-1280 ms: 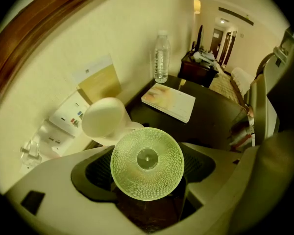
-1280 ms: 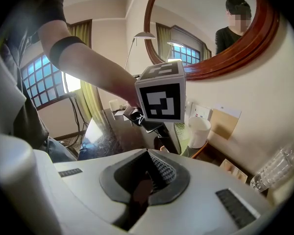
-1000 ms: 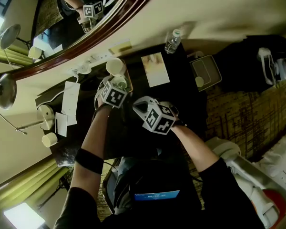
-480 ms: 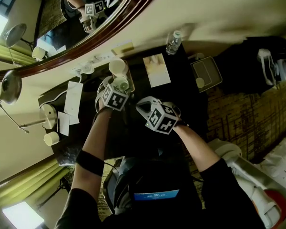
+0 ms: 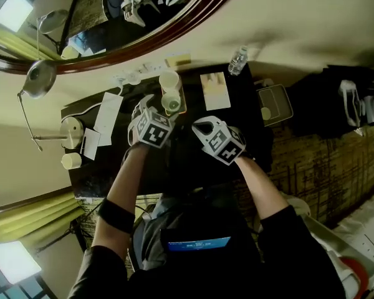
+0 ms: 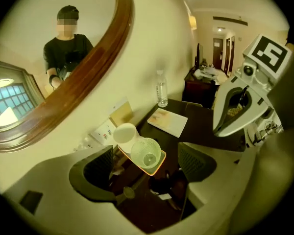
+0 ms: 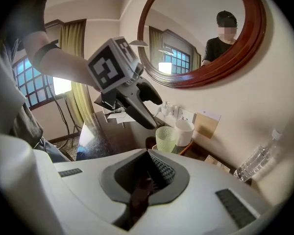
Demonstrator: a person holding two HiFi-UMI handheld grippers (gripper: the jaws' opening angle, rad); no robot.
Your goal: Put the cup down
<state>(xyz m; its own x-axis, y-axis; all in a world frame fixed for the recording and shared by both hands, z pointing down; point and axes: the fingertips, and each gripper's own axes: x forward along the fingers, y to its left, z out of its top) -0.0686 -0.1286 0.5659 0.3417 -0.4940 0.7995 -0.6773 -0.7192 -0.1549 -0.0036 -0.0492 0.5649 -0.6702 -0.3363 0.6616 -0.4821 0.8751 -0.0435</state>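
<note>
Far left, lamp [image 5: 40, 76] and paper sheets [image 5: 108, 111] on the dark table [image 5: 246, 114]. Left gripper [image 6: 147, 163] held above the table, fingers [image 6: 100, 166] spread wide, just narrowed a touch, nothing pinched between them. Below it the cup [image 6: 146, 152], pale green ribbed glass, stands upright on an orange-rimmed tray [image 6: 161, 159], clear of the fingers, just beside a white cup [image 6: 125, 132]. Booklet [image 6: 167, 122] lies flat right of the tray. Right gripper [image 7: 154, 168] next to the left one, fingers [image 7: 164, 170] pressed together, empty. Water bottle [image 6: 161, 89] upright by the wall, furthest right
</note>
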